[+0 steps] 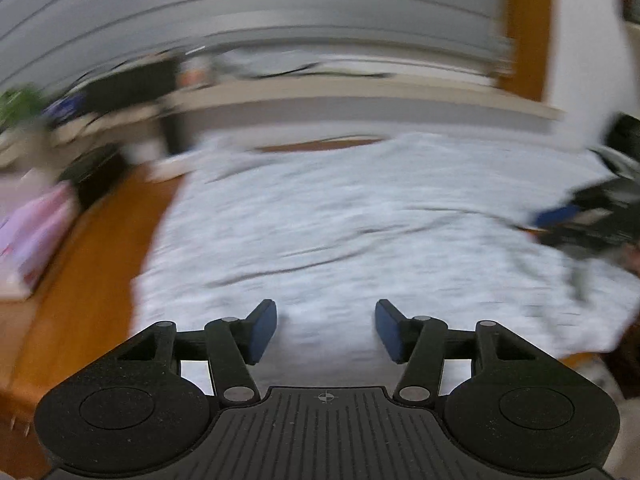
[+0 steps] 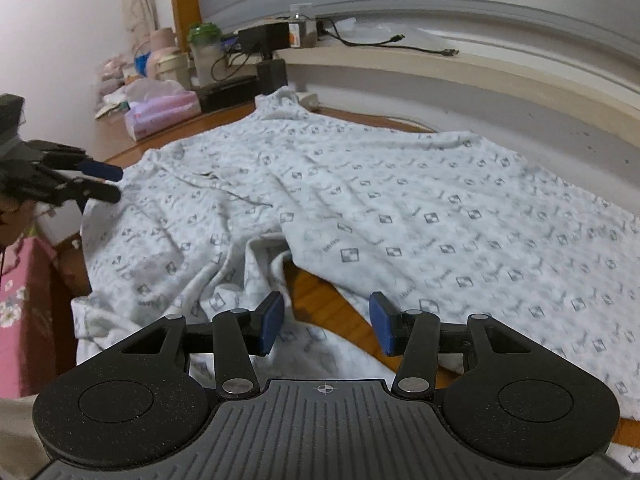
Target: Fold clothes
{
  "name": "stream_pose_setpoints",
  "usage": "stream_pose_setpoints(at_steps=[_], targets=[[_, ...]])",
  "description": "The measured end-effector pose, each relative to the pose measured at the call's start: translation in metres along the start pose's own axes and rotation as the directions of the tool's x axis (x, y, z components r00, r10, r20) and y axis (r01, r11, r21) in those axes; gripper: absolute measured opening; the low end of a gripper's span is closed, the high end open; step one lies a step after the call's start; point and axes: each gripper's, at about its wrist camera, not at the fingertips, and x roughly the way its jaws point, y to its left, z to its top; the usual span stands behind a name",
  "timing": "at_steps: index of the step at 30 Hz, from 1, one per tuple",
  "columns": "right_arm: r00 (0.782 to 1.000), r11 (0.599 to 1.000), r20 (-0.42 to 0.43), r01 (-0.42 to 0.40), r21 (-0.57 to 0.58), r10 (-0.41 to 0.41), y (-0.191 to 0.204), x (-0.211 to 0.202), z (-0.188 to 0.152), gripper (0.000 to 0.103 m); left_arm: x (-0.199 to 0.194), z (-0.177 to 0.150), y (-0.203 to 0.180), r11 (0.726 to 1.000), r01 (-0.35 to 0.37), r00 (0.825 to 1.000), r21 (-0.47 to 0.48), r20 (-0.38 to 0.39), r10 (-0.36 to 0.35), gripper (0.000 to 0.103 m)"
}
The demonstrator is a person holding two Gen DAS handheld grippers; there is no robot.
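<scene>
Clothes here amount to one large white garment (image 2: 360,208) printed with small grey squares, spread wrinkled over most of a wooden tabletop (image 2: 316,300), which shows through a gap in the bunched near folds. Soft, thin fabric; one narrow corner reaches toward the back ledge (image 2: 400,60). That pale ledge runs under a grey ribbed wall and carries a black box (image 2: 262,36), a clear jar and a loose black cable (image 2: 384,42). At the table's far left corner crowd a pink tissue pack (image 2: 160,114), a green-lidded shaker bottle (image 2: 206,54) and cups, all clear of the cloth. The left wrist view is badly motion-blurred. The left gripper (image 1: 326,330) hovers over the cloth with blue-padded fingers spread, nothing between them; in the right view it sits at the garment's left edge. The right gripper (image 2: 326,326) is likewise spread and empty above the near folds. A pink floral sleeve (image 2: 20,304) shows at the left.
</scene>
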Motion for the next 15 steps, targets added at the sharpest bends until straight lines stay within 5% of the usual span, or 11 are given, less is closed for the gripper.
stream_pose_setpoints(at_steps=[6, 13, 15], targets=[[0.999, 1.000, 0.031, -0.028, -0.001, 0.028, 0.008, -0.005, 0.003, 0.048, 0.027, 0.003, 0.045, 0.996, -0.045, 0.999, -0.071, -0.026, 0.043, 0.054], [0.999, 0.996, 0.002, -0.038, -0.080, 0.038, 0.022, 0.005, -0.003, 0.048, 0.052, 0.024, 0.055, 0.997, -0.077, 0.997, -0.031, -0.032, 0.077, 0.048], [0.999, 0.997, 0.009, -0.030, -0.068, 0.031, 0.018, 0.008, -0.001, 0.033, 0.061, 0.029, 0.061, 0.996, -0.091, 0.995, -0.020, -0.029, 0.091, 0.047]])
